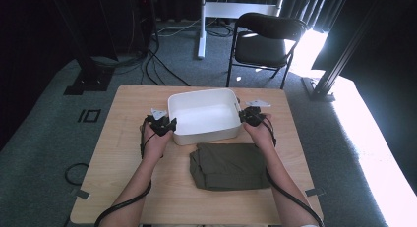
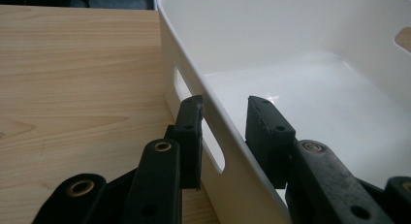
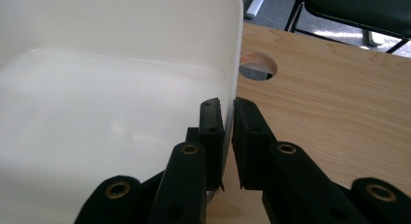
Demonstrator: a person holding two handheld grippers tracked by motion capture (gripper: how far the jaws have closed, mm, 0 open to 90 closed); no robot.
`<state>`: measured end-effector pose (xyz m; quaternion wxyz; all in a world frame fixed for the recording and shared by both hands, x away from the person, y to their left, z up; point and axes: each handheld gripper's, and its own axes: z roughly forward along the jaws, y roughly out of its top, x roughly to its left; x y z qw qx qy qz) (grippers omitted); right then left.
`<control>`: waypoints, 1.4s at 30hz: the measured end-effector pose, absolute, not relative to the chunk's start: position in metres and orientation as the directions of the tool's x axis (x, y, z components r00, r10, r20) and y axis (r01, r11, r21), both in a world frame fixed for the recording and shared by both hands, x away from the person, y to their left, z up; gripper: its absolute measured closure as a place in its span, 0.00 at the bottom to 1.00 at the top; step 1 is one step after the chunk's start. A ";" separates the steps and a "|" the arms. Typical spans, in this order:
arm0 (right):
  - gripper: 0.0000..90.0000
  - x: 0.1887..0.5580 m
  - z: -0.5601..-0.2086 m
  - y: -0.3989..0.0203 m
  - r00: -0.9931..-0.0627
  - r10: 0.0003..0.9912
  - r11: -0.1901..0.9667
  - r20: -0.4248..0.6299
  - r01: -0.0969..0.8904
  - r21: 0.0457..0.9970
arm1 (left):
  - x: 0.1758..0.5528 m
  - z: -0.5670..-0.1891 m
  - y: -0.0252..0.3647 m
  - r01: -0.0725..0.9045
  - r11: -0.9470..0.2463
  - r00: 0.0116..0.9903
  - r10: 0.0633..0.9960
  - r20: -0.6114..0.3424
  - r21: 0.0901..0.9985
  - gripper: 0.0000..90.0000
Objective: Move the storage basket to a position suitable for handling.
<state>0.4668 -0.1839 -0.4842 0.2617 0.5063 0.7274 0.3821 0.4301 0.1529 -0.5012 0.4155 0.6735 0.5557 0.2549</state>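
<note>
1. Overhead, a white bin (image 1: 204, 116) sits mid-table (image 1: 123, 158), its long axis running left to right and its open top facing up. A folded olive cloth (image 1: 228, 165) lies just in front of it, between the person's forearms. Beyond the table stands a black folding chair (image 1: 263, 40), with cables on the grey carpet.
2. Also from above, the left gripper (image 1: 163, 125) is at the bin's left end wall and the right gripper (image 1: 250, 117) is at its right end wall.
3. Next, the left gripper view: its jaws straddle the left wall, one pad outside by the slotted handle hole, one inside. A gap shows by the inner pad, so the jaws look spread around the wall rather than pinching it. The bin (image 2: 291, 83) is smooth, glossy plastic with rounded corners; the table (image 2: 77, 88) is pale wood grain.
4. Finally, the right gripper view: the jaws are pressed together on the thin right wall of the bin (image 3: 111, 88). A round hole (image 3: 257, 66) in the table lies just past them.
</note>
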 end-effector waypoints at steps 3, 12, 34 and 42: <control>0.92 0.465 -0.483 -0.191 -0.336 0.942 0.185 0.012 0.548 0.816 | 0.434 -0.501 0.147 0.538 -0.050 0.268 0.957 -0.114 0.841 0.77; 0.92 0.460 -0.485 -0.212 -0.295 0.955 0.150 0.023 0.548 0.823 | 0.446 -0.500 0.124 0.532 -0.120 0.309 0.949 -0.060 0.838 0.78; 0.92 0.450 -0.484 -0.259 -0.203 0.978 0.079 0.045 0.562 0.824 | 0.472 -0.500 0.077 0.529 -0.159 0.375 0.925 -0.062 0.834 0.80; 0.94 0.448 -0.481 -0.269 -0.181 0.982 0.064 0.046 0.560 0.826 | 0.476 -0.500 0.066 0.531 -0.166 0.381 0.923 -0.060 0.831 0.81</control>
